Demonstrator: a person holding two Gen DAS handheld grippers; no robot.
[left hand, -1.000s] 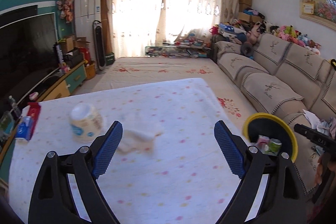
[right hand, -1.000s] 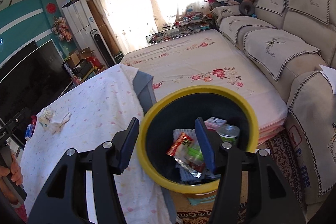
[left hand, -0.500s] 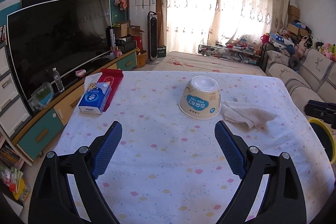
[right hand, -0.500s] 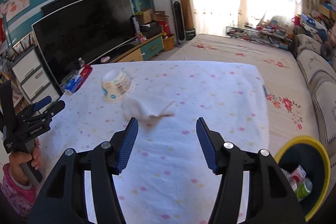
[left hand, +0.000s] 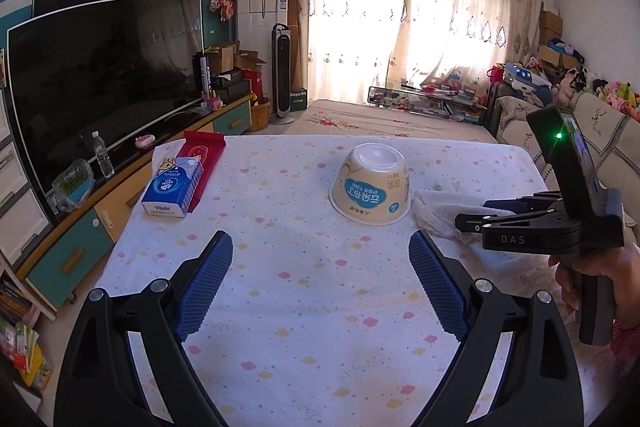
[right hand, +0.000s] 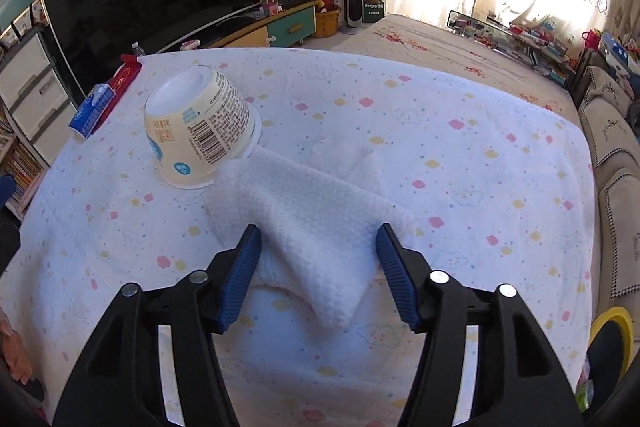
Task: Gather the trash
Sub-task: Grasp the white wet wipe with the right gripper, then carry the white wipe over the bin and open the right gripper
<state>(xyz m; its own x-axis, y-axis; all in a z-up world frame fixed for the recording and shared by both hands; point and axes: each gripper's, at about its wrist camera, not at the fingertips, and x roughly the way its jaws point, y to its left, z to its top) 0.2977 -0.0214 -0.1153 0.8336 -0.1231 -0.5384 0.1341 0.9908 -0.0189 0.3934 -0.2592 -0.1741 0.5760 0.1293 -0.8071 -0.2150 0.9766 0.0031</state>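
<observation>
**Bin partly filled; paper towel and cup not yet picked up**

Judging by the table, the job is partway through. The yellow-rimmed bin (right hand: pixel 610 331) sits off the table's edge, well out to the right of the right gripper (right hand: pixel 318 259), and only a sliver of it shows, with what looks like a bit of rubbish inside. Two pieces are left on the tablecloth (right hand: pixel 460 155): a crumpled white paper towel (right hand: pixel 316 223) and an upturned cup (right hand: pixel 200 127).

The paper towel lies between the right gripper's fingers, its near corner reaching back towards the palm. Those fingers are closing, but the blue pads (right hand: pixel 240 267) stand clear of the towel on both sides, so nothing is gripped yet. The next step is probably to pinch the towel and carry it to the bin.

The towel is a soft, quilted sheet, folded over itself into a rough wedge, with its far edge touching the cup's rim. It should squash easily, and a loose flap may trail.

The cup stands mouth down just beyond the towel, ahead and left of the right fingers; it is cream with a blue label and a barcode.

The left gripper (left hand: pixel 320 283) hangs over bare cloth with its fingers spread wide and empty. The cup is ahead of it, slightly right of centre, and the towel lies beyond its right finger. A blue tissue pack (left hand: pixel 172 187) lies ahead to its left; whether that counts as trash I cannot tell.
</observation>
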